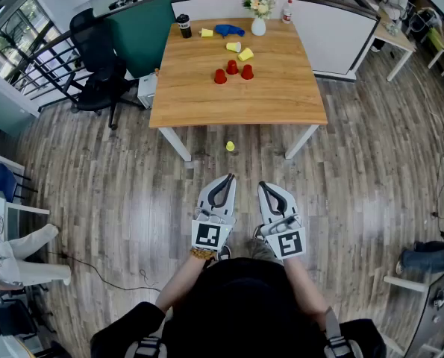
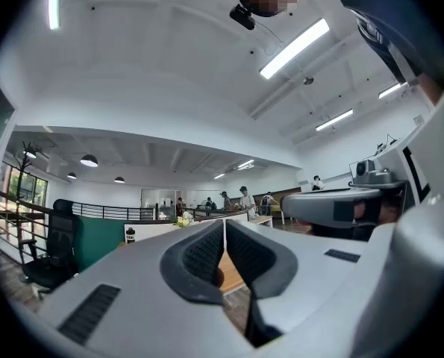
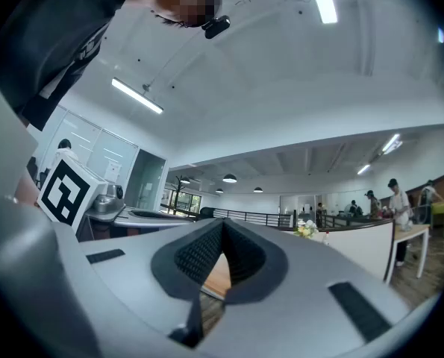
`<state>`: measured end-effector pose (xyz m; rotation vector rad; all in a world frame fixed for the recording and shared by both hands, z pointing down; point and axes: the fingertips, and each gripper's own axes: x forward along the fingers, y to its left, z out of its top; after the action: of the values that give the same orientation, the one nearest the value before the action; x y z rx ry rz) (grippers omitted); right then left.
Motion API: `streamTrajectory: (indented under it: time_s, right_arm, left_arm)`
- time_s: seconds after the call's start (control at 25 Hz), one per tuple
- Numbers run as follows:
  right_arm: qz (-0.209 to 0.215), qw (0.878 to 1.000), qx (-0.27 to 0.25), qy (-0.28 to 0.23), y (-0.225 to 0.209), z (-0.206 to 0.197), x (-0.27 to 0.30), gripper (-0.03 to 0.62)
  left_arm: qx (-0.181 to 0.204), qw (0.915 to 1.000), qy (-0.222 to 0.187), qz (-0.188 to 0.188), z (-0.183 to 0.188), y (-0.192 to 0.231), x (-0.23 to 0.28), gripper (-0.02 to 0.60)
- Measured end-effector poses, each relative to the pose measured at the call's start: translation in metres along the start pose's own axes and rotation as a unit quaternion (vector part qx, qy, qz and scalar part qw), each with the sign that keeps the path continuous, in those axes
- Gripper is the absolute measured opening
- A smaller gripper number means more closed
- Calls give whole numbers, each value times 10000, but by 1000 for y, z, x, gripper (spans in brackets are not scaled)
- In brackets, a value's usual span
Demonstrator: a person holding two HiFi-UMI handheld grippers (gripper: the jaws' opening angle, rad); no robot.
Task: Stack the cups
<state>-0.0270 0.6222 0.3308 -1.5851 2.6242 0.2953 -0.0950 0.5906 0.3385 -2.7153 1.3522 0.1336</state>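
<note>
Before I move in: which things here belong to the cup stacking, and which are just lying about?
Job: small red plastic cups, small yellow plastic cups on the wooden table, yellow plastic cup on the floor.
Lying about: blue object, black tumbler, white vase of flowers, white bottle with red cap.

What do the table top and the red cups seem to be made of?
Table top: probably wood or wood veneer with a matte finish, judging by its warm brown colour without glare. Red cups: likely plastic, given the uniform bright colour and smooth look, though they are too small to be sure.
</note>
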Motion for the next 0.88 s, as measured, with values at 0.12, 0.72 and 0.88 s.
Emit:
streamTrajectory:
  time_s: [0.12, 0.72, 0.88]
  right_arm:
    - [118, 9998, 126, -27, -29, -3, 1, 6]
    - [739, 9957, 409, 373, -120, -58, -7, 8]
    - [717, 9957, 455, 380, -133, -64, -5, 8]
  left_arm:
    - [14, 10000, -11, 9, -1, -12, 29, 28]
    - [152, 9979, 112, 619, -16, -43, 82, 29]
    - [183, 9972, 226, 696, -22, -37, 88, 29]
